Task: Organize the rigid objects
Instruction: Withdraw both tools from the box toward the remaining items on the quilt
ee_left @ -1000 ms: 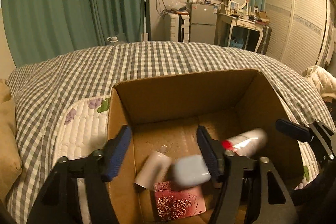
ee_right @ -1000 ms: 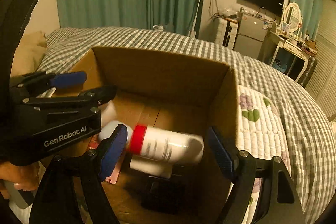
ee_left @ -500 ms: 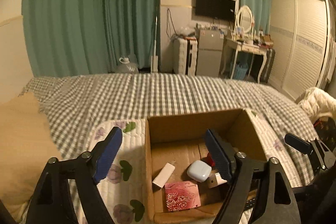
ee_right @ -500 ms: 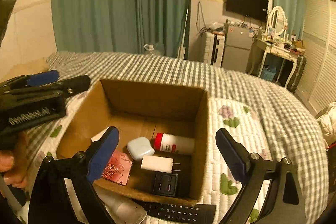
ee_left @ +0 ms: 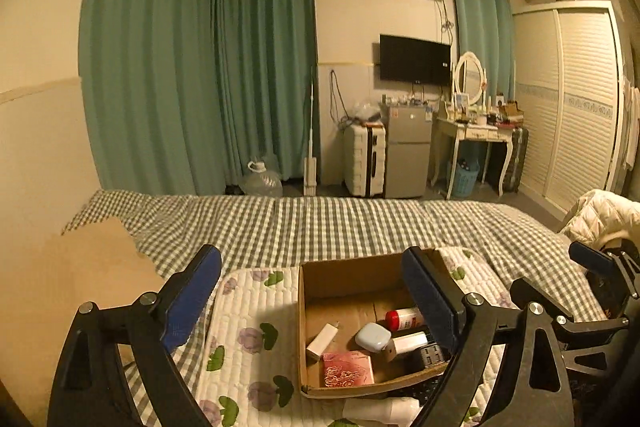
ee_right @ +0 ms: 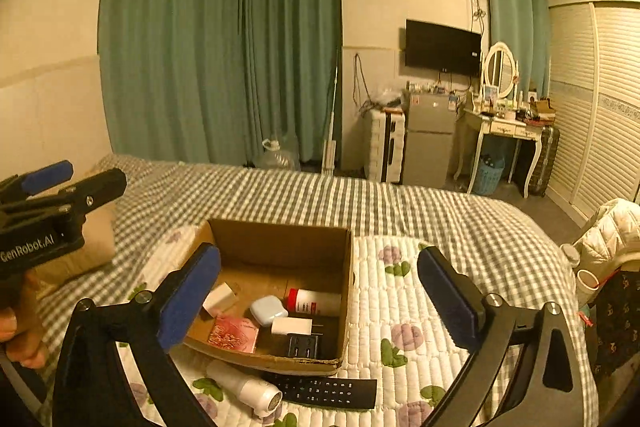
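Jaws on both grippers stand wide apart and hold nothing. The right gripper point(ee_right: 319, 293) hangs high above the cardboard box point(ee_right: 280, 239), its blue pads framing the box from well above; the left gripper point(ee_left: 312, 293) is likewise raised, its pads spread over the box and the quilted mat point(ee_left: 256, 311) beside it.

A second ago both grippers were low inside the box, the right one spread around the white bottle with the red cap point(ee_right: 314, 301) and the left one just over the pale blue case point(ee_right: 269, 310). Both have since pulled back and up, and the bottle and case now lie loose on the box floor, so those two drops look finished.

Around them in the box sit a white charger point(ee_right: 292, 325), a black plug block point(ee_right: 303, 345), a pink patterned card point(ee_right: 235, 333) and a small white block point(ee_right: 219, 298) near the left wall.

Outside, just in front of the box's near wall, a black remote point(ee_right: 326, 389) and a white cylinder point(ee_right: 244, 387) lie on the mat. I judge these are the next things to go in, with the remote nearer the right gripper.
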### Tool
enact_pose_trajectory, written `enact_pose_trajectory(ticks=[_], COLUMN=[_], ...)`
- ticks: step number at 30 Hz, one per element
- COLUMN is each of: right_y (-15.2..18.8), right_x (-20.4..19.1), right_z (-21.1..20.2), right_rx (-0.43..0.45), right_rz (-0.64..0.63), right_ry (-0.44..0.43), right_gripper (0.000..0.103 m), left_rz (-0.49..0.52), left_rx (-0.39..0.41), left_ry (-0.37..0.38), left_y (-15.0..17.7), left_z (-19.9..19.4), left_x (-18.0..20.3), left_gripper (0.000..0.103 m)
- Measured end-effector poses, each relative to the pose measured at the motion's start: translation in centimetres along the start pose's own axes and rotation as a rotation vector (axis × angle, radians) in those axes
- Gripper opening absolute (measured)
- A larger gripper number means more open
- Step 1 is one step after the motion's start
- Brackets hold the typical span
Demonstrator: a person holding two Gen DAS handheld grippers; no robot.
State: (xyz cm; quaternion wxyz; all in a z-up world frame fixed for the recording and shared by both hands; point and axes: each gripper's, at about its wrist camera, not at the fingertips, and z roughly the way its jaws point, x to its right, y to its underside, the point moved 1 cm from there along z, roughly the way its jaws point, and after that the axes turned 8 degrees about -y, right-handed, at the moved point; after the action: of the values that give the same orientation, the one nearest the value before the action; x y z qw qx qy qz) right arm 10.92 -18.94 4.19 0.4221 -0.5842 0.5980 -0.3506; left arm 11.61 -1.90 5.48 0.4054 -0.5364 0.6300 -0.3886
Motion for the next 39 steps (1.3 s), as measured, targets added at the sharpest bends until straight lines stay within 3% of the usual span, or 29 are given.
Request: enact_pose_trajectory(ticks=[6,9,17,30,39], right_y=[-0.7,-0.6,-0.3,1.5,4.5], right_x=[-0.9,-1.4,-1.7,-1.5,0.1], right_z=[-3.8,-5.2,-8.4,-10.3,-7.3], right_rx=[0.045,0.054,0.069,0.075,0.017], right_rz=[-0.019,-0.028,-0.018,-0.050,-0.026], right_ry=[-0.002,-0.001,-0.011,0.012,0.014], right_gripper=[0.103,0.103,0.103,0.103,0.103], left_rz=[-0.032,-0.050,-0.067,-0.007,-0.043], left_rx=[0.034,0.050,0.079,0.074,-0.068], left_ry=[0.001,-0.007,-0.018,0.007,0.013], left_y=[-0.6,-0.7,0.2,2.8,7.2], left_z=[-3.0,-4.3,-6.7,-5.5,-0.7], left_x=[-0.3,-0.7,-1.0,1.3,0.8], left_gripper=[0.094,0.102,0.103,0.103,0.103])
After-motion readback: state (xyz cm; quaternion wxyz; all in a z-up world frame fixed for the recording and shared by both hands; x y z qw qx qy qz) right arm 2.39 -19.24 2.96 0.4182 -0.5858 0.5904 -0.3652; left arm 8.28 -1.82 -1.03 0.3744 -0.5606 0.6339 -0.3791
